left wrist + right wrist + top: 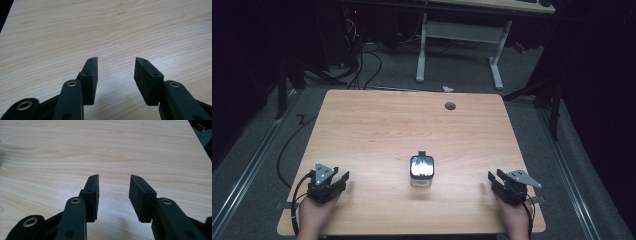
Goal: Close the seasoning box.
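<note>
A small clear container with a dark rim and a glossy top (422,169) stands on the wooden table (377,125), near the front at the middle. My left gripper (343,178) rests at the front left, a hand's width of bare wood between it and the container. My right gripper (492,178) rests at the front right, about as far from it. In the left gripper view the gripper (116,61) is open over bare wood. The right gripper view shows its gripper (114,178) open too, with nothing between the pads.
A round cable hole (450,106) sits near the table's far edge, right of centre. Beyond the table stands a white desk frame (459,32) on grey carpet. Black cables (362,70) lie on the floor at the far left. Dark stands flank both sides.
</note>
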Available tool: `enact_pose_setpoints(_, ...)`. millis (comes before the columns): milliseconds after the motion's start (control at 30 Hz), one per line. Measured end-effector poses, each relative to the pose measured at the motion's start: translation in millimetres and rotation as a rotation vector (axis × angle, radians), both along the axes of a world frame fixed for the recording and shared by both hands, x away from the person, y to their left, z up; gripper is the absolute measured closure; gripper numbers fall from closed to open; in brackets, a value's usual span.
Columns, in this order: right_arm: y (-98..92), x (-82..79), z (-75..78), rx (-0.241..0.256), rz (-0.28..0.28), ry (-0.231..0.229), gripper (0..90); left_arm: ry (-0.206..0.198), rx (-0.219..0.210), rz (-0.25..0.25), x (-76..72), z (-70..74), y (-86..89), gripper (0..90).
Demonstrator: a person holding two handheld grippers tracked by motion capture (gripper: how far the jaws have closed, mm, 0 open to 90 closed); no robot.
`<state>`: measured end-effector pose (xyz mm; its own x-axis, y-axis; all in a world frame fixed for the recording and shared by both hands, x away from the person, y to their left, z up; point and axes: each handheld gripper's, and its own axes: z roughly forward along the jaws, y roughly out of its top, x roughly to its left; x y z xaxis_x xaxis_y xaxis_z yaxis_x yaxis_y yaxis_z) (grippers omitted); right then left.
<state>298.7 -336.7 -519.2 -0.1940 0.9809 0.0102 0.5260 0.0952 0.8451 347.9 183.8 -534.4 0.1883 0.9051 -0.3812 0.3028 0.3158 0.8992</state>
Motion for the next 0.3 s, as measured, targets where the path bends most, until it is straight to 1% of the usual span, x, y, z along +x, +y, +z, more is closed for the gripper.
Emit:
enact_pose_setpoints(100, -1.0, -1.1, 0.1, 0.009, 0.007, 0.001, 59.9, -0.001, -0.003, -0.008, -1.0, 0.7, -4.3, 54.5)
enact_pose_setpoints(133, -0.7, -1.0, 0.4, 0.015, 0.007, 0.002, 59.6, -0.001, 0.009, -0.014, -1.6, 0.3, -5.7, 54.4)
enact_pose_setpoints(200, 0.4, -0.3, 0.6, 0.016, 0.013, 0.003, 59.3, -0.007, 0.017, -0.016, -3.1, 0.9, -7.7, 54.1)
enact_pose_setpoints(300, 0.5, 0.7, 0.3, 0.010, 0.023, 0.002, 59.0, -0.012, 0.009, -0.016, -4.9, 2.8, -8.4, 54.3)
